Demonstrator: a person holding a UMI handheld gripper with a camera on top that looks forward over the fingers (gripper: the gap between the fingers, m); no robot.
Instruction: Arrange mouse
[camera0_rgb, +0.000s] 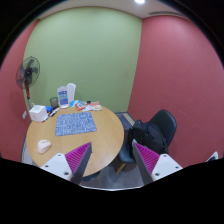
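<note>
A round wooden table (105, 135) stands ahead of the gripper and somewhat to the left. A blue patterned mouse mat (75, 123) lies at its middle. A small white thing (43, 146), apparently the mouse, sits near the table's front left edge, off the mat and just beyond my left finger (72, 160). My gripper (112, 165) is open and empty, its fingers wide apart. It is held well back from the table and above the table's near edge.
At the table's back stand a white container (70, 94), a box (38, 113) and small items (88, 105). A standing fan (30, 72) is at the left wall. A black chair (157, 130) with a dark bag stands right of the table.
</note>
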